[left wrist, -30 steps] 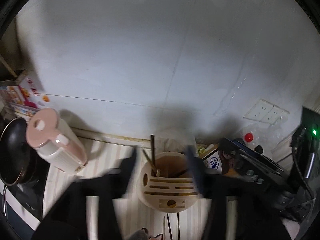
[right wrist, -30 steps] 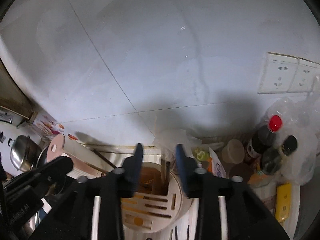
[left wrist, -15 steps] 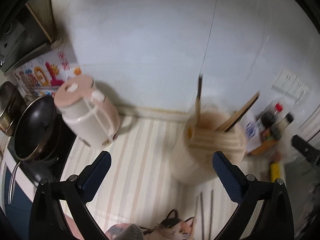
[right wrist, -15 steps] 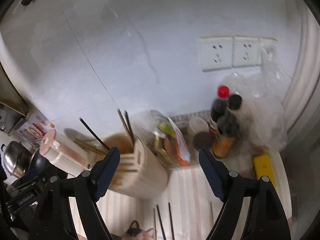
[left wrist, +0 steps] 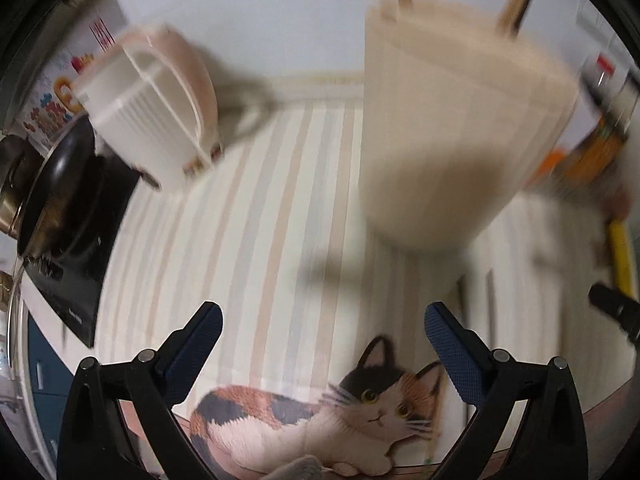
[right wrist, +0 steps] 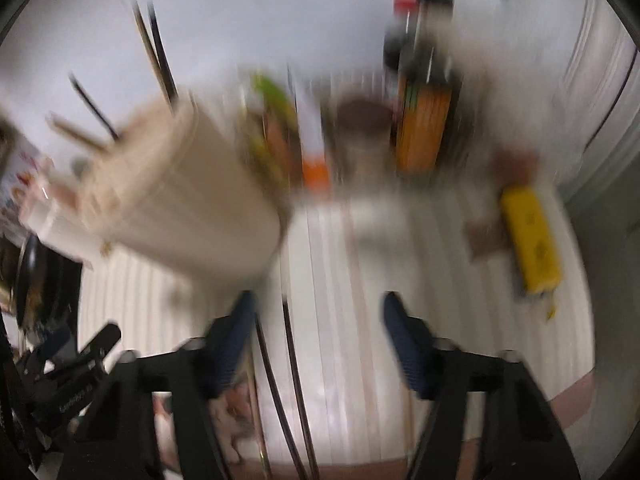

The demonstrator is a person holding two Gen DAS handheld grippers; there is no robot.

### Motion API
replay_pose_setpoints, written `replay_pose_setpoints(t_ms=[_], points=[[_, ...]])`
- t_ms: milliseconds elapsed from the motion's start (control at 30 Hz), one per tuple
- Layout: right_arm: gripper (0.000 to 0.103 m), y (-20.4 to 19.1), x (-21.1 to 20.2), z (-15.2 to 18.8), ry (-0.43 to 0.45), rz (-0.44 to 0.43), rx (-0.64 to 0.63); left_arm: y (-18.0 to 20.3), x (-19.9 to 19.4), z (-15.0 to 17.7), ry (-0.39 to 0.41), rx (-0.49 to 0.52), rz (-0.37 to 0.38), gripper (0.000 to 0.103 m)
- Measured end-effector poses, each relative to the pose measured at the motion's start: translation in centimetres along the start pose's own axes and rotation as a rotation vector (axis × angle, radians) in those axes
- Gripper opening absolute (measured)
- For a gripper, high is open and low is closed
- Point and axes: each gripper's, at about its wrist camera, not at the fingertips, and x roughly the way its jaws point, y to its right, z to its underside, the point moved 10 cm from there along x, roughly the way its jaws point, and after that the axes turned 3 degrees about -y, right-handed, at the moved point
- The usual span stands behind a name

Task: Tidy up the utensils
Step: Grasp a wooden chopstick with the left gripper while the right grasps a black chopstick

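A beige utensil holder (left wrist: 448,152) stands on the striped counter, with chopsticks sticking out of its top; it also shows in the right wrist view (right wrist: 180,208), blurred. Loose chopsticks (right wrist: 280,384) lie on the counter in front of it, running between and beside my right gripper's fingers; they show faintly in the left wrist view (left wrist: 476,304). My left gripper (left wrist: 320,328) is open and empty, low over the counter short of the holder. My right gripper (right wrist: 320,316) is open and empty, just above the loose chopsticks.
A pink and white kettle (left wrist: 160,96) and a black pan (left wrist: 60,192) on a cooktop stand at the left. Sauce bottles (right wrist: 424,92), food packets (right wrist: 280,136) and a yellow object (right wrist: 528,236) crowd the back right. A cat-print cloth (left wrist: 320,412) lies at the counter's front edge.
Both grippers have opened wide, drawn back from the holder and dropped low towards the counter. The right gripper now sits over the loose chopsticks. Both views are motion-blurred.
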Motion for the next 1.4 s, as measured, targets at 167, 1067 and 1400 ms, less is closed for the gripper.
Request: replay_pose_setpoints(t_ms=[167, 1067, 1400], points=[[0.044, -0.4, 7.5, 5.2, -0.193, -0.019, -0.011, 0.1, 5.5, 3.7, -0.131, 0.039, -0.066, 0.103], [0.006, 6.3, 9.7, 10.6, -0.268, 0.157, 0.023, 11.2, 6.3, 9.3, -0.226, 0.224, 0.130, 0.005], [0.006, 1.3, 10.4, 12.0, -0.335, 0.111, -0.082, 4.6, 7.4, 9.9, -0.260, 0.132, 0.076, 0.006]])
